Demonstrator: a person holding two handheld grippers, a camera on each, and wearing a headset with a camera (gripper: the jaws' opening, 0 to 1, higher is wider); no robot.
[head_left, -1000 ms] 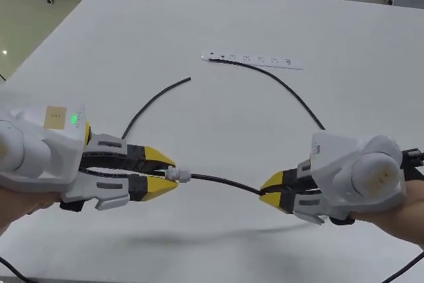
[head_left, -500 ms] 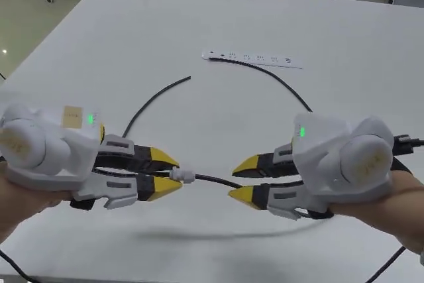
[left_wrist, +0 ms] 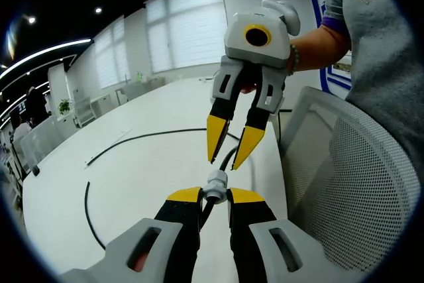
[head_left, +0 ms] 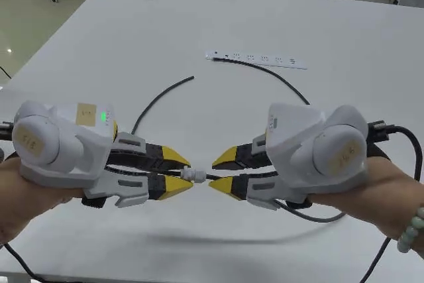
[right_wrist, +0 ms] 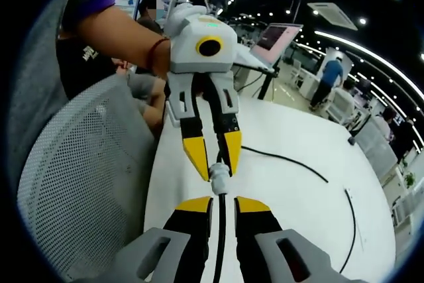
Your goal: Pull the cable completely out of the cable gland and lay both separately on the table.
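Left hand-held gripper (head_left: 190, 173) grips the cable gland (head_left: 193, 175) just above the worktop (head_left: 199, 18). Right hand-held gripper (head_left: 212, 174), jaws parted astride the cable (head_left: 278, 81), now sits nearer the gland than before.

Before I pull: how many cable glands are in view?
1. The white cable gland is held in the shut jaws of the left gripper, threaded on the black cable, facing the open right gripper.
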